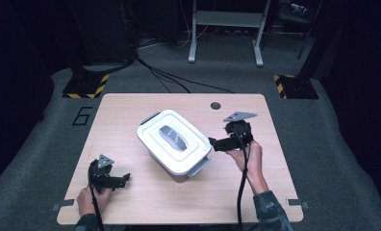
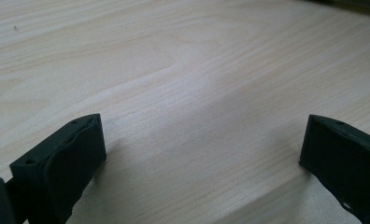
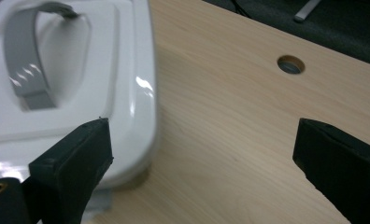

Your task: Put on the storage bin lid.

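Lidded white box [image 1: 175, 142] sits near the middle of the counter [image 1: 131, 202], turned diagonally: its long axis runs from far-left to near-right in the high view. Lid is on, grey carry handle [image 1: 173, 137] lying flat in the lid's recess, grey latches at both short ends. Contents cannot be seen with the lid shut.

Right claw [image 1: 212, 143] is just beside the box's right-hand long side, close to the near-right corner, pointing leftward at it. Jaws stand wide apart and grip nothing. In the right gripper view the box [image 3: 71, 79] lies ahead and to the left of the claw [image 3: 202, 154], one jaw overlapping the lid's rim in the picture; touching or just short of it cannot be told. The cable hole [image 3: 290, 64] in the counter lies beyond.

Left claw [image 1: 126, 178] rests low at the near-left of the counter, well apart from the box, jaws likewise spread wide and empty; the left gripper view has bare wood between them [image 2: 202, 168].

Judgement: right hand is much the nearer, so the box's right side or near latch [image 1: 200, 166] is the likely next contact.
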Demonstrator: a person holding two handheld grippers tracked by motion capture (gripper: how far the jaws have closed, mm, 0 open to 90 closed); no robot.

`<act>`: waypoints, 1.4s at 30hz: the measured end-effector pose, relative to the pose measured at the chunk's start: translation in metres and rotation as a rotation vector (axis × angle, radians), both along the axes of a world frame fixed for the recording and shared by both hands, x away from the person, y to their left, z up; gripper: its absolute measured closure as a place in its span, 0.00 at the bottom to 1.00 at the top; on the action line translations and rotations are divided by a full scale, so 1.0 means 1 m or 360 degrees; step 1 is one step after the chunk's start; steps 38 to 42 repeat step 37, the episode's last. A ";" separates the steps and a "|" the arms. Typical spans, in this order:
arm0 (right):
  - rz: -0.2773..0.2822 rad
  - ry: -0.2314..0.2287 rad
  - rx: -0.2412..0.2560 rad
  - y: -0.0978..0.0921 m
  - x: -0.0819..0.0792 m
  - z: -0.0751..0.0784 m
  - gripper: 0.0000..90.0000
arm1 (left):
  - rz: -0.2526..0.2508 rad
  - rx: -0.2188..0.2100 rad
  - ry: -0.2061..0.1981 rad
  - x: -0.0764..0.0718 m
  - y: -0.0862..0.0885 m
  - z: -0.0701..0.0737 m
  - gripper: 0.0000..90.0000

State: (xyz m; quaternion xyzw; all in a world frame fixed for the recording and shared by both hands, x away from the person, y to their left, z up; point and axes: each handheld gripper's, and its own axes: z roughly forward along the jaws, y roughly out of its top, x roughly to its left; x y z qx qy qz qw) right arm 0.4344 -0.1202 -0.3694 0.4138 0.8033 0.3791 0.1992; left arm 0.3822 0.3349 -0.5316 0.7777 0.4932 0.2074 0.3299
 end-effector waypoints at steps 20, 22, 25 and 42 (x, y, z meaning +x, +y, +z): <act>-0.0280 0.0202 -0.0005 -0.107 -0.031 -0.132 0.04 | 0.0000 0.0000 0.0000 0.000 0.000 0.000 0.00; -0.0285 0.0197 -0.0005 -0.110 -0.034 -0.140 0.04 | 0.0002 0.0000 -0.0001 0.000 0.000 0.000 0.00; -0.0302 0.0191 -0.0027 -0.115 -0.036 -0.151 0.03 | 0.0000 0.0000 0.0000 0.000 0.000 0.000 0.00; -0.0321 0.0118 -0.0065 -0.119 -0.040 -0.160 0.00 | 0.0002 0.0000 -0.0001 0.000 0.000 0.000 0.00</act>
